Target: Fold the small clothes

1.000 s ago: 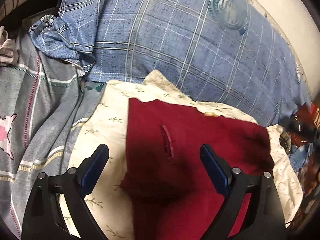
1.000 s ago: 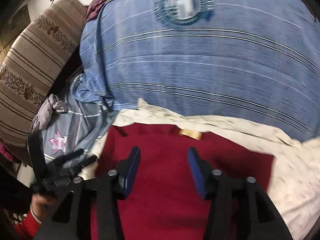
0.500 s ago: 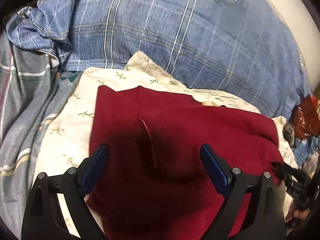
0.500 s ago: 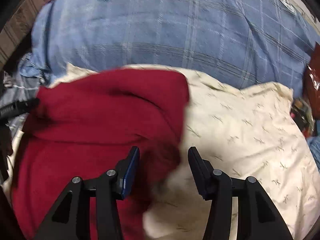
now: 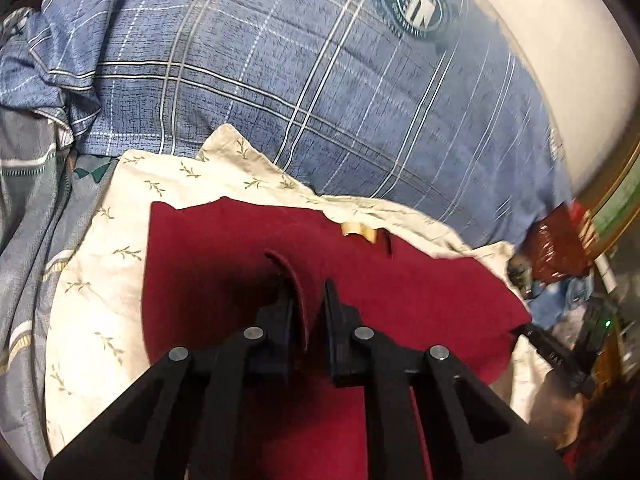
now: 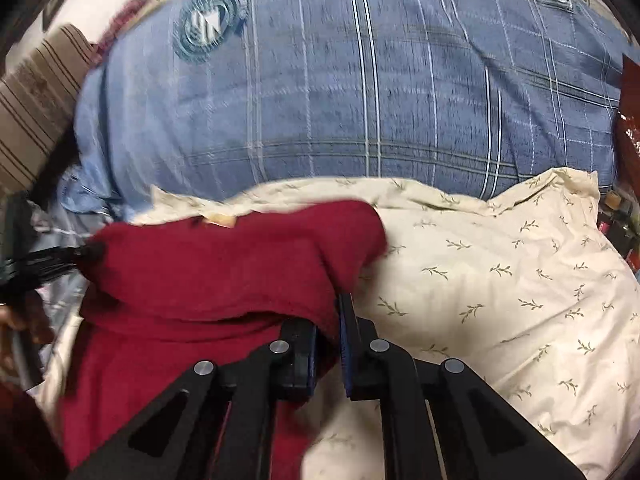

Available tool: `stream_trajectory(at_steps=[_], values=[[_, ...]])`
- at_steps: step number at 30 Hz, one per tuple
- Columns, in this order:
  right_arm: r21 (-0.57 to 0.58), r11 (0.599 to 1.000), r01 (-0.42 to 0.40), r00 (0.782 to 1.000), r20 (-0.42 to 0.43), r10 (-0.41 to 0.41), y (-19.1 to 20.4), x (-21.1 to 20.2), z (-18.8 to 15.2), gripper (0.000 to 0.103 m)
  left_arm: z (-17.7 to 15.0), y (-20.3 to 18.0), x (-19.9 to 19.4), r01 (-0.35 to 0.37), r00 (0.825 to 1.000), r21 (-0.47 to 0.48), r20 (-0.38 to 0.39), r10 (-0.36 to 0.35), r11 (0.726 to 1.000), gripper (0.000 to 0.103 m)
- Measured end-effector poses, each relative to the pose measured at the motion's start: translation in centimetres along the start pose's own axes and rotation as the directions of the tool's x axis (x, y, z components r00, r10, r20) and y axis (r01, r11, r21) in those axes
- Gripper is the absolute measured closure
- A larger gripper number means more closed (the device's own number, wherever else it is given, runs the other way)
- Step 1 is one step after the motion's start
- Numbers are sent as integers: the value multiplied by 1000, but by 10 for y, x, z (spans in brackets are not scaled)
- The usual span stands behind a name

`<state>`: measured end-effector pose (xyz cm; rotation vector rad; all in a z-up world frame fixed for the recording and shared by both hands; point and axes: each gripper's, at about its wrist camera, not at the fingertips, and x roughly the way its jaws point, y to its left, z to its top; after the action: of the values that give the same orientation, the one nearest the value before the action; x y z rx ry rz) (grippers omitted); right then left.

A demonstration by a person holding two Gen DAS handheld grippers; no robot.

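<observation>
A dark red garment (image 5: 400,292) lies on a cream leaf-print pillow (image 5: 100,280), a tan label at its collar. My left gripper (image 5: 306,300) is shut on a raised fold of the red garment near its left side. My right gripper (image 6: 330,320) is shut on the garment's right edge (image 6: 240,264), which is bunched and lifted off the pillow (image 6: 500,280). The right gripper also shows at the garment's right edge in the left wrist view (image 5: 520,330); the left one shows at the left in the right wrist view (image 6: 80,256).
A big blue plaid pillow (image 5: 320,80) with a round badge lies behind. A grey striped quilt (image 5: 32,208) is on the left. A brown striped cushion (image 6: 36,112) stands far left. Red packaging (image 5: 560,248) and clutter sit at the right.
Both grippers have closed from wide open onto the red garment. The garment's right side has bunched up and risen off the pillow.
</observation>
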<state>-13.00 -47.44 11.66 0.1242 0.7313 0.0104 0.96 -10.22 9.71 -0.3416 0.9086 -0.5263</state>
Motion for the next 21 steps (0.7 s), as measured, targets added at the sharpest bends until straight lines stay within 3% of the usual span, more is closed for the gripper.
stream_trajectory(at_steps=[2, 4, 8, 10, 13, 15, 18, 21], values=[[-24, 1000, -20, 1000, -25, 19, 2, -4, -6, 95, -2, 5, -4, -38, 999, -3, -23, 38, 999, 93], [-75, 997, 23, 996, -83, -29, 3, 8, -18, 92, -9, 11, 4, -107, 993, 2, -51, 107, 994, 93], [1, 999, 33, 982, -189, -32, -12, 27, -30, 71, -20, 15, 16, -163, 982, 4, -100, 163, 987, 92], [85, 996, 13, 991, -133, -1, -23, 12, -24, 53, -21, 6, 14, -204, 975, 54, -75, 208, 977, 91], [180, 982, -49, 997, -46, 58, -31, -7, -9, 38, -23, 2, 15, -225, 971, 78, -66, 230, 971, 87], [180, 982, -54, 998, -32, 61, -26, -2, 3, 32, -25, 4, 21, -235, 968, 72, -76, 240, 969, 85], [178, 982, -59, 995, -74, 74, -16, 14, 21, 31, -27, 7, 21, -237, 967, 73, -81, 243, 969, 85], [230, 958, -170, 982, -37, 183, -23, 6, 30, 31, -27, 8, 20, -235, 967, 68, -83, 240, 970, 84]])
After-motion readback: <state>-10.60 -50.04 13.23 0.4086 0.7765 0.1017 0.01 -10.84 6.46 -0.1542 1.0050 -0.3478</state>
